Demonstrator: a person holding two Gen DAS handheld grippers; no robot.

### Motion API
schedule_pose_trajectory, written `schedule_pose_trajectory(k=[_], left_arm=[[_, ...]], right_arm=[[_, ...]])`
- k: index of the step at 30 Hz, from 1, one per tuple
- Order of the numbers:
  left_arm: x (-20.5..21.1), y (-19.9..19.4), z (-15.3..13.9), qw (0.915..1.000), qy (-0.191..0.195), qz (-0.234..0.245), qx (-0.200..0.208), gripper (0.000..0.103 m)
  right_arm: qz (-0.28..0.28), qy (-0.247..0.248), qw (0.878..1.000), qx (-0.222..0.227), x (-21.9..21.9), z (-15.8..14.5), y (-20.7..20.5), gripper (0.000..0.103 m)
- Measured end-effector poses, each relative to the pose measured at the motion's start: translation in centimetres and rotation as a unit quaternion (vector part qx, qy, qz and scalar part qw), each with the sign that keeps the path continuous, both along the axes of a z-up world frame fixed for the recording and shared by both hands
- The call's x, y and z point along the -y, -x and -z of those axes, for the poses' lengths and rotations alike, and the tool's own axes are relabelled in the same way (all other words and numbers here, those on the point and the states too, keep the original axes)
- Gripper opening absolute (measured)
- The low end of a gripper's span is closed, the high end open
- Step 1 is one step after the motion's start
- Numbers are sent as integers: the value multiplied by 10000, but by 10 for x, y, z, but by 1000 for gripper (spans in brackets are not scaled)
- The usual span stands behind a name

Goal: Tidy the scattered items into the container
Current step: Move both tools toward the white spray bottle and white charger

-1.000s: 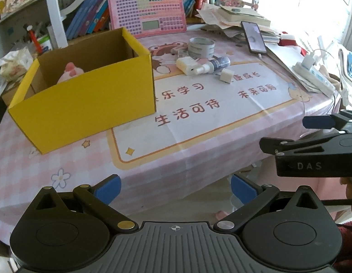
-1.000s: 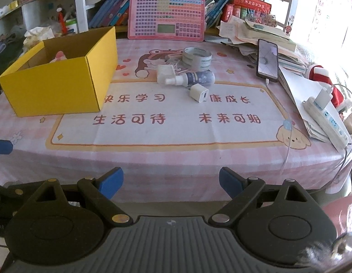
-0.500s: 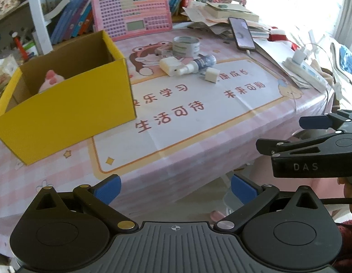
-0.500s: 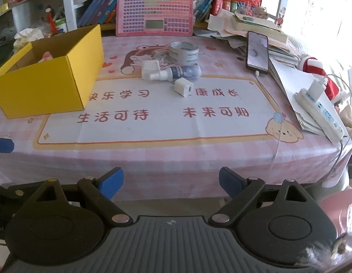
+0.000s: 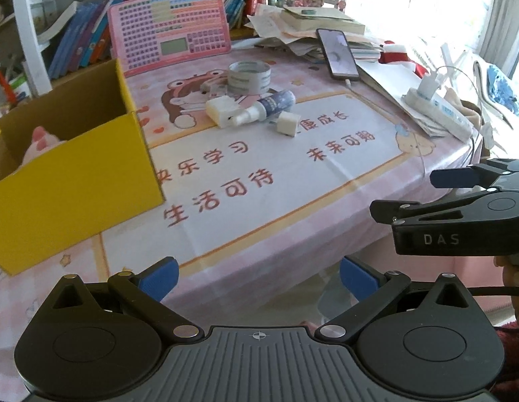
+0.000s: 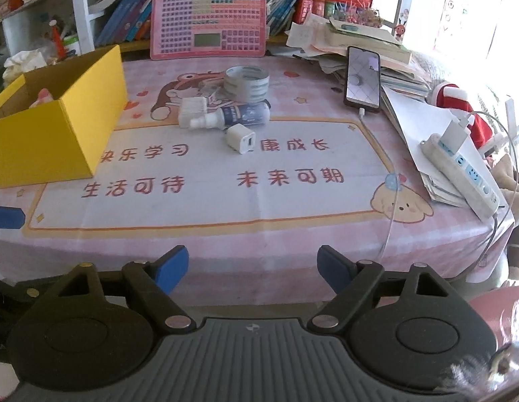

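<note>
Approach step: left gripper (image 5: 257, 273) fingers spread and empty, right gripper (image 6: 252, 263) fingers closing on nothing; charger cube (image 6: 241, 139) at twelve o'clock on table (image 6: 226, 234), yellow box (image 6: 58, 127) at ten; next, reach it.

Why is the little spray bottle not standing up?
It is tipped over: the spray bottle lies on its side on the table mat, nozzle pointing left. Why, the pictures cannot tell.

Both my cameras look forward and down from before the table's near edge. Both show the yellow box (image 5: 68, 181), tape roll (image 6: 247, 82) and phone (image 6: 362, 80).
</note>
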State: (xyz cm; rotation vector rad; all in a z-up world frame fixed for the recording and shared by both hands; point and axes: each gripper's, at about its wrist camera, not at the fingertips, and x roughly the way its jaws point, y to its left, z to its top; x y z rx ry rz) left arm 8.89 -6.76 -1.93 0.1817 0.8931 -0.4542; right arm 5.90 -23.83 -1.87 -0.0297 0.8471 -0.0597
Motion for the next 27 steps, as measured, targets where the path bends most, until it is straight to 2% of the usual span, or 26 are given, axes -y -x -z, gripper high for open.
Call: schedule_pose_trajectory(k=[10,18,27], left_arm=[[30,-43,0,9999,-123,48,34,103],[56,-75,-2,9999,-66,-58,50,103],[84,-102,0,9991,-413,-4,86,103]], right_arm=[[-136,-97,9999,-19,26,1,-50,84],[-162,-168,9996,137,55,-5,-86,84],[-51,-697,9975,100,81,4,-117,84]])
